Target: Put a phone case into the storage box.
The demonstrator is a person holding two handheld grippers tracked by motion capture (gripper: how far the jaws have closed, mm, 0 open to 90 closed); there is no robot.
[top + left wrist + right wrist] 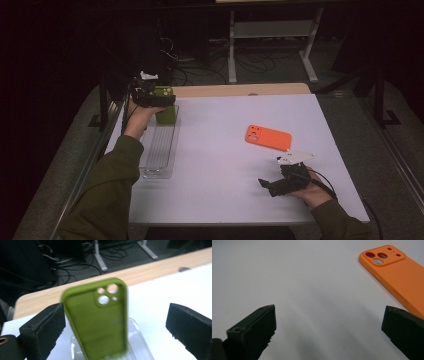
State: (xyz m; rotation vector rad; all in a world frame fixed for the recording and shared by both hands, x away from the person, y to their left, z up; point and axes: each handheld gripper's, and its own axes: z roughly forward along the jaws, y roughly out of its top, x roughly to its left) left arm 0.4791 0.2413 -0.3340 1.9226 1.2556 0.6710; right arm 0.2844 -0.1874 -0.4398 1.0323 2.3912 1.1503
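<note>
A green phone case [100,325] stands upright in a clear slotted rack [140,340] at the table's far left, its camera cutouts at the top. My left gripper [116,312] is open around it, the left jaw close to the case's edge and the right jaw well clear of it. In the high view the left gripper [165,97] hovers just above the green case [166,115] at the far end of the rack [160,150]. An orange phone case [268,137] lies flat on the right. My right gripper [265,186] rests near the front, open and empty; its own view has the orange case [394,272] at upper right.
The white table top [225,160] has a wooden strip [240,90] along its far edge. Beyond it are a dark floor with cables and the legs of a white stand [232,55]. The rack's near slots hold nothing.
</note>
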